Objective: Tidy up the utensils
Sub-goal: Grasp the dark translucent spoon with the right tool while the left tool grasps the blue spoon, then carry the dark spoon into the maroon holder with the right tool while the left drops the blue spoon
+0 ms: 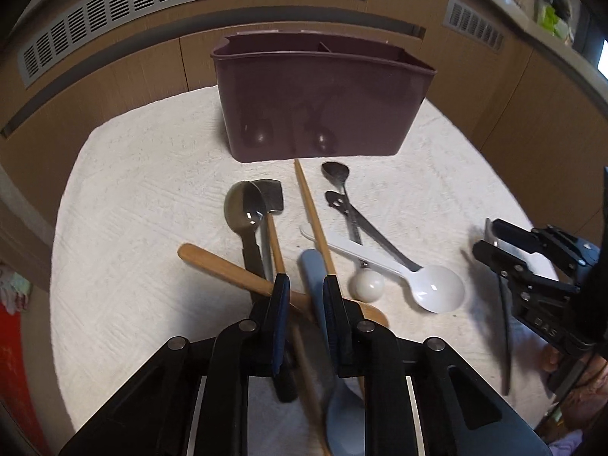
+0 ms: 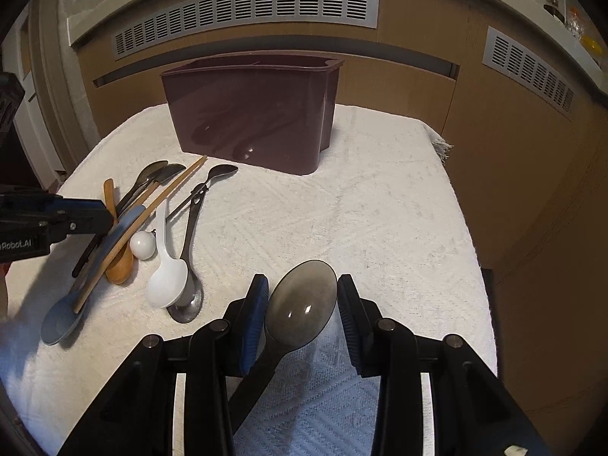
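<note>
A dark purple caddy (image 1: pixel 323 114) (image 2: pixel 247 114) stands at the back of the white cloth. Before it lie mixed utensils: a blue spoon (image 1: pixel 311 273) (image 2: pixel 60 319), a wooden spoon (image 1: pixel 220 262), a chopstick (image 1: pixel 307 197), a white spoon (image 1: pixel 437 288) and metal spoons. My left gripper (image 1: pixel 306 285) (image 2: pixel 106 220) is narrow around the blue spoon's handle. Its right pad is against the handle, and a sliver of gap shows on the left. My right gripper (image 2: pixel 302 288) (image 1: pixel 484 239) is shut on the bowl of a smoky grey spoon (image 2: pixel 304 304), held off the cloth with its handle hanging down.
A white ball (image 1: pixel 366 285) (image 2: pixel 142 245) on a thin handle lies between the chopstick and the white spoon. The cloth (image 2: pixel 380 209) covers the table, its right half bare. Brown cabinet panels with grey vents (image 2: pixel 247 11) stand behind.
</note>
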Motion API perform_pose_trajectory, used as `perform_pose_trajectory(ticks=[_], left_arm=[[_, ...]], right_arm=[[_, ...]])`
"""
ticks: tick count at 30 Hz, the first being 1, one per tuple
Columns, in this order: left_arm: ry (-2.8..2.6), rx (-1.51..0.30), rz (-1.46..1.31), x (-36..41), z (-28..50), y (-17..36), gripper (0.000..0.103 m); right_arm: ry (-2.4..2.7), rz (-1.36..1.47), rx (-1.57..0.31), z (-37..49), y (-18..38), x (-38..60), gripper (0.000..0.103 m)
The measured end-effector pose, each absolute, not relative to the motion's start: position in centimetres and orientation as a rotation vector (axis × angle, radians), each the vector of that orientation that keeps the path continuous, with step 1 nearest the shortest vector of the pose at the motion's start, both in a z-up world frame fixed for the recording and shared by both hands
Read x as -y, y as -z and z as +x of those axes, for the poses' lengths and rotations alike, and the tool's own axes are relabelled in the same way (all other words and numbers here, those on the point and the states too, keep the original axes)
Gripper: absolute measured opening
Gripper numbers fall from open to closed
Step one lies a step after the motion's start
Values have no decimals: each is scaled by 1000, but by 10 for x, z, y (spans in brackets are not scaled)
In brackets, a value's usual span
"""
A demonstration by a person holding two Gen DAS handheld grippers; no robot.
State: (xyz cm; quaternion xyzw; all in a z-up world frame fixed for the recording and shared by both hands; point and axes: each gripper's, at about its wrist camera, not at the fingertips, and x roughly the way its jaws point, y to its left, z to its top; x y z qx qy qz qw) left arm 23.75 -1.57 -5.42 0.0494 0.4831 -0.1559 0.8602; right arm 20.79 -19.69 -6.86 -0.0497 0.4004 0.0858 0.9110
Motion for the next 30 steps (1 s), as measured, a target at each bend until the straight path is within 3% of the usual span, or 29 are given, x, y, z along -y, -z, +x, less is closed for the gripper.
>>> perform_pose_trajectory(ticks=[15, 18, 30], left_arm=[[345, -1118, 205, 35, 257, 74, 20], [349, -1068, 162, 28, 248, 71, 14], [352, -710, -68, -12, 169, 3, 14]], right_arm=[[-217, -82, -850, 215, 74, 191, 34], [-227, -94, -838, 215, 72, 186, 34], [-221, -158, -672, 173, 26, 175, 32]])
